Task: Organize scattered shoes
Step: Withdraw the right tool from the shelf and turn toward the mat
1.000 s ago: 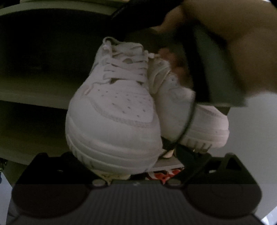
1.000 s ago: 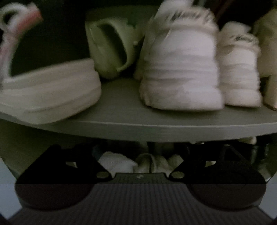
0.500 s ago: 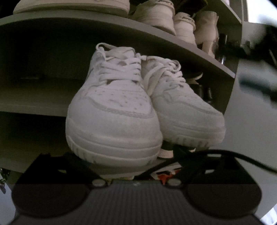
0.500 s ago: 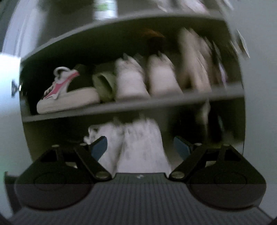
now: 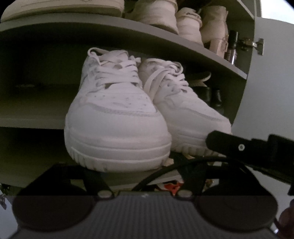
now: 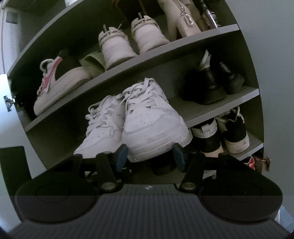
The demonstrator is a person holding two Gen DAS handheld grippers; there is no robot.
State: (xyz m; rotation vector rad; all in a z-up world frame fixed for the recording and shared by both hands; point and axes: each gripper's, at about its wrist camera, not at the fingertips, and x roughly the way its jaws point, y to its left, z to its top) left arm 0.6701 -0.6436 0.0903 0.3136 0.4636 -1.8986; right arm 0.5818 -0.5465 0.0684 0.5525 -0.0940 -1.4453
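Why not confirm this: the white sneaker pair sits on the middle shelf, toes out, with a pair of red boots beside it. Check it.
Wrong colour. The shoes beside the white sneaker pair on the middle shelf are black shoes, not red boots, as the right wrist view shows. The rest holds.

A grey shoe cabinet [image 6: 183, 49] fills both views, its boards bowed by the fisheye lens; the interior is dim and greenish-grey, the back panel [image 5: 46, 60] in deep shadow; in the right wrist view three shelf boards stack one above another, the upper shelf [image 6: 150, 55], the middle shelf [image 6: 216, 108] and a lower shelf [image 6: 255, 145]; pale, plain cabinet doors stand open on either side, the left door [image 6: 11, 114] carrying a metal hinge [image 6: 8, 103]; in the left wrist view the right door [image 5: 268, 73] is brighter than the interior, with another metal hinge [image 5: 256, 44] at its edge; a bright patch of light [image 5: 275, 9] shows above that door.
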